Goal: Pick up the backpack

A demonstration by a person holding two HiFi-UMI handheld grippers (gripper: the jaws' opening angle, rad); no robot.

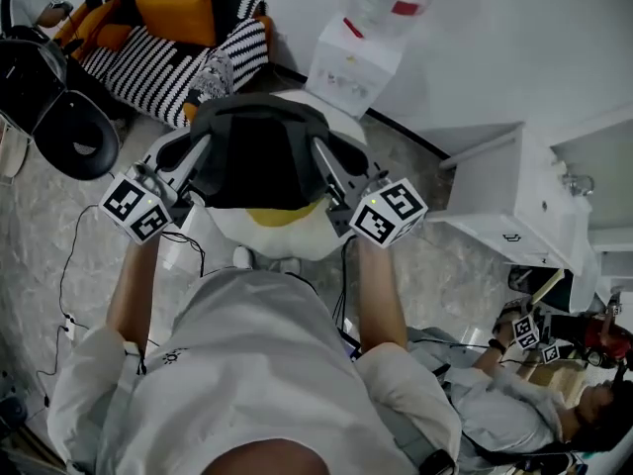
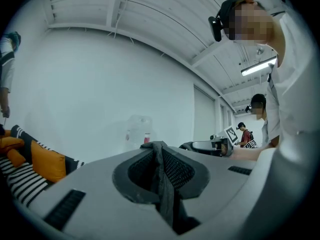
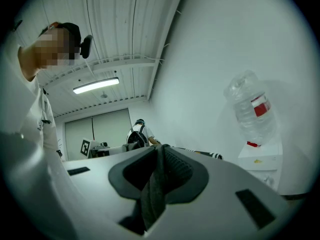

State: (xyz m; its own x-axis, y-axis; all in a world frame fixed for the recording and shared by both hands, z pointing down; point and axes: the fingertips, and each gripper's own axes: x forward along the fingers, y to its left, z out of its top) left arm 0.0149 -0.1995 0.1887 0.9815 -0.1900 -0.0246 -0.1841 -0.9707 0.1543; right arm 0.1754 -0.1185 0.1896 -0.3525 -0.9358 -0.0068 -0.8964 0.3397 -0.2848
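The backpack (image 1: pixel 259 151) was held by straps (image 2: pixel 164 184) clamped in the jaws of the left gripper (image 1: pixel 201 158) and right gripper (image 1: pixel 322 158), and could be dropped if one slipped.

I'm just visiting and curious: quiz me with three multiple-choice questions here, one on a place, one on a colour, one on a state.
1. The water bottle stands: A on a windowsill; B on the white box; C on the floor.
2. The striped sofa's cushions are: A orange; B green; C blue.
3. The left gripper and right gripper are: A open; B shut empty; C shut on backpack straps.
Answers: B, it tops the box by the wall; A, orange against stripes; C, each view shows a dark strap pinched.
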